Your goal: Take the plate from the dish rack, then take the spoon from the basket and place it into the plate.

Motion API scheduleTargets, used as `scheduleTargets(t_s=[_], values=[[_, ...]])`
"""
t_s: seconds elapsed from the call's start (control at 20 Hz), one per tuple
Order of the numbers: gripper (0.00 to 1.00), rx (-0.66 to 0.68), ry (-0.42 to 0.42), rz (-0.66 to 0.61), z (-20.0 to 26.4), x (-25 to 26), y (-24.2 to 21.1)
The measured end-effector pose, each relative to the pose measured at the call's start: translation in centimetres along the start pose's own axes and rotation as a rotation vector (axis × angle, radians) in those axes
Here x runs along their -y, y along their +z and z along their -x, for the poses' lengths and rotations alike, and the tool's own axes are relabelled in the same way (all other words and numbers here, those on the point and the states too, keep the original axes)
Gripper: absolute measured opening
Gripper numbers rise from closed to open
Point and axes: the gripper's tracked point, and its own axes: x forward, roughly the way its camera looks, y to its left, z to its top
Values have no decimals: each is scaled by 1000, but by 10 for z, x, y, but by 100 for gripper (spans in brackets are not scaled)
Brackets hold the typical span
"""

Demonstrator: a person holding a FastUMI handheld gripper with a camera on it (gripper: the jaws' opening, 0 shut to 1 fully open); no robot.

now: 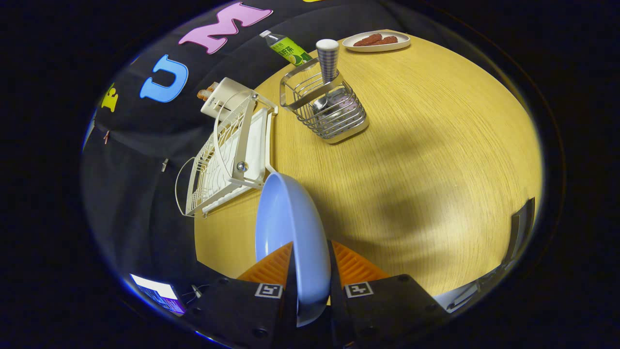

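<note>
Gripper (pixel 311 271) clamped on blue plate (pixel 290 228), rim pinched edge-on between both fingers, so plate is carried upright above wooden table (pixel 436 169). Dish rack (pixel 227 150) seen beyond, off to left, no plates left in it. Spoon (pixel 328 63) stood handle-up in wire basket (pixel 327 109), easy to grab later. Probably plate needs setting flat on bare table first. Snack dish (pixel 377 40), bottle (pixel 286 47) parked at far edge.

bottle (pixel 286 47) | label print blurred | no text legible
</note>
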Motion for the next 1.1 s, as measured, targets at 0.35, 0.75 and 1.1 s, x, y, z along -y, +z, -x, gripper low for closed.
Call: scheduleTargets(t_s=[0.35,0.75,1.1], values=[[53,12,-110,28,-8,23,4],[92,76,-136,42,7,30,22],[99,190,-114,218,59,-1,51]])
